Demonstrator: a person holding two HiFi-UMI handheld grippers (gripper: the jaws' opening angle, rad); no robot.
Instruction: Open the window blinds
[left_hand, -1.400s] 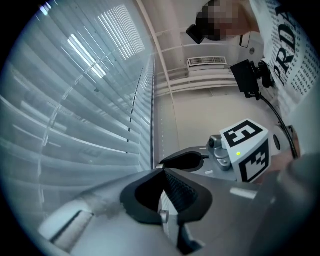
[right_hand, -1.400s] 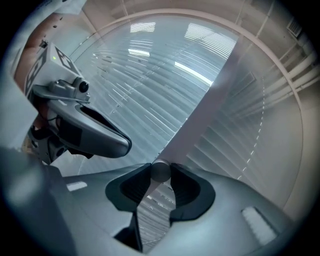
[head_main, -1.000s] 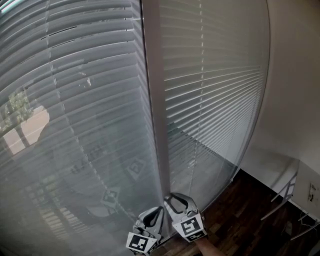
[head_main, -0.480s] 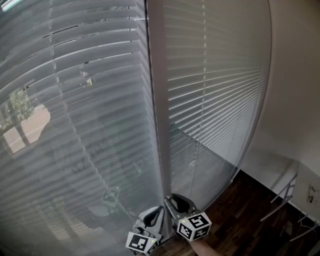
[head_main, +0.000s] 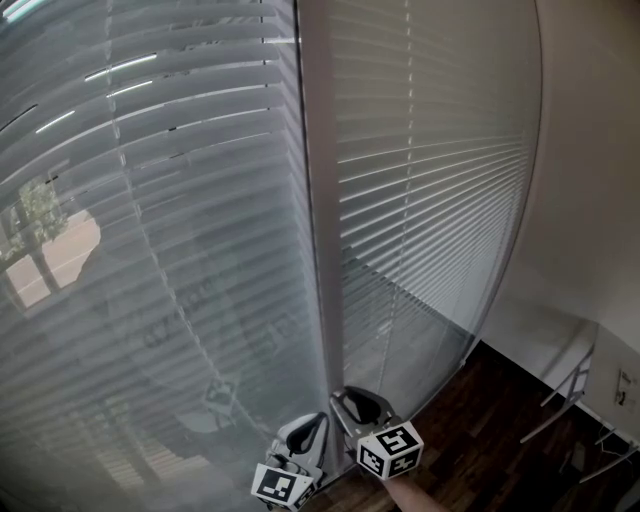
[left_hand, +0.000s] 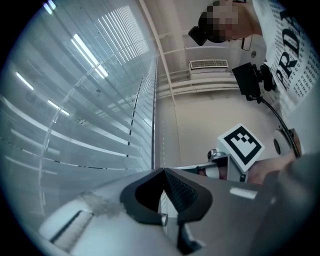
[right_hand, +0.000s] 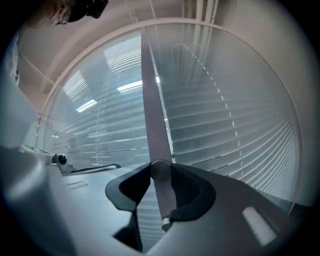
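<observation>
Here the window blinds (head_main: 180, 250) are seen straight ahead of and above the grippers, hung behind glass (head_main: 120, 420) in two panes that are parted by an upright grey frame post (head_main: 318, 200). Their slats are laid level, the long axis of each running from side to side across its pane, and the stack is carried from the top of the head view down almost to the floor. The slats are tilted nearly flat against the glass. Thin bright slits are shown between a few of them at the upper left, and a pale patch of outdoor ground (head_main: 60, 250) is made out dimly through the left pane.

A small round knob (right_hand: 161, 170), set low on the post, is clamped between the jaws of the right gripper (head_main: 357, 405). The left gripper (head_main: 305, 438) is held just beside it, on its left, with its jaws pressed together and nothing between them. The right gripper's marker cube (left_hand: 240, 145) is caught in the left gripper view.

To the right a plain pale wall (head_main: 590, 150) is met, and a dark wooden floor (head_main: 480, 420) is laid below it.
</observation>
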